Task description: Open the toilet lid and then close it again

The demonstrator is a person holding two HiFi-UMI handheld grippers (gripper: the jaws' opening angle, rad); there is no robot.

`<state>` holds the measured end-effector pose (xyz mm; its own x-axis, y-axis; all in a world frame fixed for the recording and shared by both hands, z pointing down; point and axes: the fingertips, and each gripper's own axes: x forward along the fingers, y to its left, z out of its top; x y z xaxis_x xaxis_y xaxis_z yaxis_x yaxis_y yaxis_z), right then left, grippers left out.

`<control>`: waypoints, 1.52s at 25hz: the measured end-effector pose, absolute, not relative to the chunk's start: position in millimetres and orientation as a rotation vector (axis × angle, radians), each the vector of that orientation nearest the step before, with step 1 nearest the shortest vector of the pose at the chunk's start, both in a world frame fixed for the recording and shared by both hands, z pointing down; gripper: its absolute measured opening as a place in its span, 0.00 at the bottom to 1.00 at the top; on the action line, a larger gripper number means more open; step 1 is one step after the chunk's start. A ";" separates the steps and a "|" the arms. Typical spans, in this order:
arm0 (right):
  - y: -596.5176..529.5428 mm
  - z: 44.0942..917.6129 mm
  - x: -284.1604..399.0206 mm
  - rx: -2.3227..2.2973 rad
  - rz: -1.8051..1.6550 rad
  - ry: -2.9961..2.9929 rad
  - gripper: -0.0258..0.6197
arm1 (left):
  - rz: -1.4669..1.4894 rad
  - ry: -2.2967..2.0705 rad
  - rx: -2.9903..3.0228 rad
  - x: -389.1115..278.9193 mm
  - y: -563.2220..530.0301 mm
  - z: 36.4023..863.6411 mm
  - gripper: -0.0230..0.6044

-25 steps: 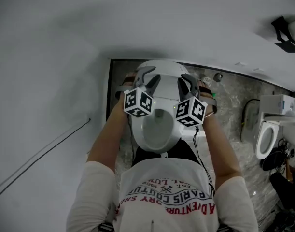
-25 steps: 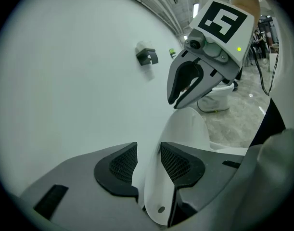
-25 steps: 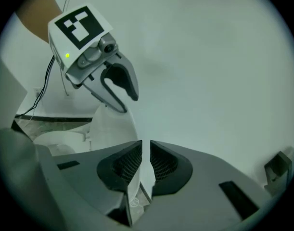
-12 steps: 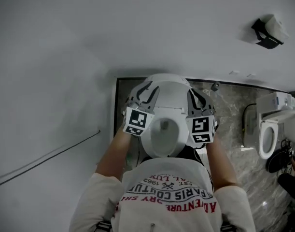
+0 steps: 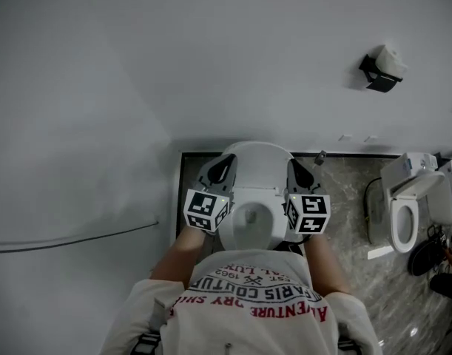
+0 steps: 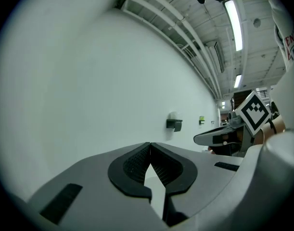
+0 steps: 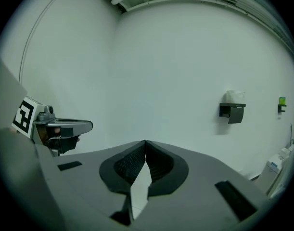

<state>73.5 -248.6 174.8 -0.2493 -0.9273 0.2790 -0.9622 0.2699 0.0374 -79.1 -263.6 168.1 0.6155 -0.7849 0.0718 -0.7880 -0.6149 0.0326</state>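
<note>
The white toilet (image 5: 253, 187) stands against the wall straight below me. Its bowl shows open and its lid (image 5: 259, 157) appears raised at the back. My left gripper (image 5: 227, 161) hangs over the toilet's left side and my right gripper (image 5: 293, 164) over its right side, both pointing at the wall. In the left gripper view the left gripper (image 6: 149, 144) is shut tip to tip; its jaws have just been closing, with nothing between them. In the right gripper view the right gripper (image 7: 145, 141) is likewise shut on nothing. Neither touches the toilet.
A toilet-paper holder (image 5: 381, 69) hangs on the white wall at the upper right. A second toilet (image 5: 403, 217) stands on the marble floor (image 5: 351, 198) to the right. A thin cable (image 5: 70, 239) runs along the left wall.
Both grippers have lifted away from the toilet toward me and rolled. Their jaws, open before, are now shut. The head view has tilted up the wall.
</note>
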 end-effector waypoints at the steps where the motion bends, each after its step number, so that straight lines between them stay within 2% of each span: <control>1: -244.7 172.7 73.4 1.758 0.197 -2.289 0.07 | 0.077 -1.355 2.763 -80.3 -259.6 167.5 0.05; 21: -211.5 172.7 59.9 1.735 0.167 -2.306 0.07 | 0.088 -1.464 2.723 -83.9 -230.2 153.0 0.05; 29: -213.1 181.4 69.5 1.724 0.170 -2.276 0.07 | 0.179 -1.470 2.770 -74.7 -232.0 166.0 0.04; 38: -219.2 196.7 65.1 1.694 0.193 -2.253 0.07 | 0.115 -1.458 2.728 -79.1 -235.6 174.2 0.05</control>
